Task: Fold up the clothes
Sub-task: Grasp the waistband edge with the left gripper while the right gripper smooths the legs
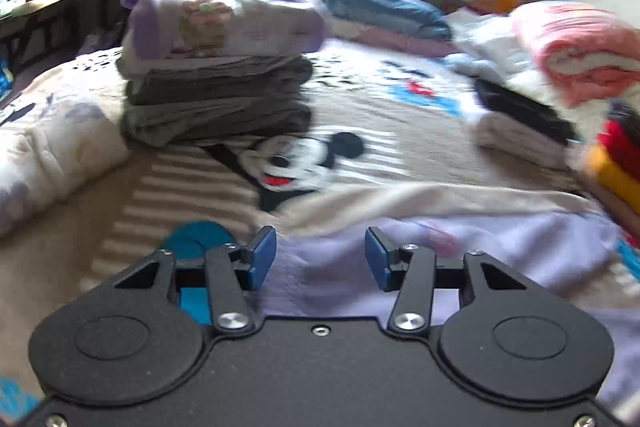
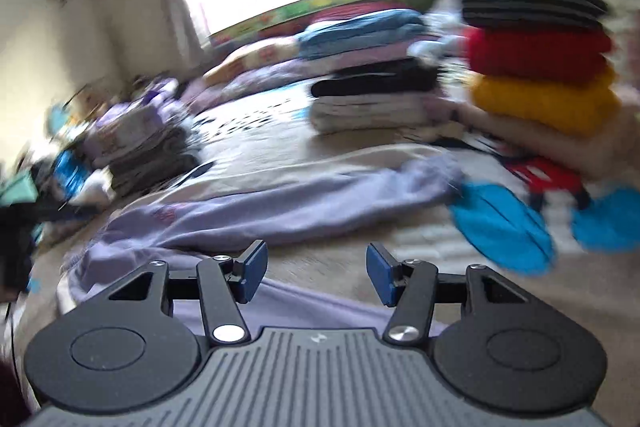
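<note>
A lavender garment (image 1: pixel 480 251) lies spread flat on the cartoon-print bedspread (image 1: pixel 360 107), just ahead of and under my left gripper (image 1: pixel 320 253). That gripper hovers over the garment's near edge with its blue pads apart and nothing between them. In the right wrist view the same lavender garment (image 2: pixel 280 203) stretches across the bed with one long sleeve reaching right. My right gripper (image 2: pixel 317 269) is open above its near part, gripping nothing. Both views are motion-blurred.
A stack of folded grey and purple clothes (image 1: pixel 216 75) stands at the left. A black-and-white folded pile (image 2: pixel 376 95) and a yellow, red and black stack (image 2: pixel 540 67) stand at the right. A pink blanket (image 1: pixel 580 55) and blue clothes (image 1: pixel 384 11) lie at the back.
</note>
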`<act>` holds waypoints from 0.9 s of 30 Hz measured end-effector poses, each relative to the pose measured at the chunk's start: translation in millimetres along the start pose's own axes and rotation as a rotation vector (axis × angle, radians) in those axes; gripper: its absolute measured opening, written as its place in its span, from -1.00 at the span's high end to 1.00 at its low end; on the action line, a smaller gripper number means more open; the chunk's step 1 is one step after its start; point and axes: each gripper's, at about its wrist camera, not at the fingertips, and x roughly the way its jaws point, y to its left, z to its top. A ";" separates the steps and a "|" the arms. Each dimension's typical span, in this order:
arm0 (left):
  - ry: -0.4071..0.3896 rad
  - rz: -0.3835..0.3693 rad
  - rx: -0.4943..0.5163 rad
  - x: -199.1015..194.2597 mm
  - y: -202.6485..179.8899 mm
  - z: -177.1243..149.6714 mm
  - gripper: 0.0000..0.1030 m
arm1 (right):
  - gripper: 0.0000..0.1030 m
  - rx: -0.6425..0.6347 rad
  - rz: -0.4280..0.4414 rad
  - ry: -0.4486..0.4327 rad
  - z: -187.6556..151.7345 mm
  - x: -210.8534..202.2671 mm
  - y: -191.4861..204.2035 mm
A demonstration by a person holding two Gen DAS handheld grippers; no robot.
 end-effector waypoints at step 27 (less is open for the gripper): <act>-0.061 -0.081 0.100 9.5 -11.4 11.1 0.46 | 0.01 -0.376 0.080 0.241 44.3 152.5 101.9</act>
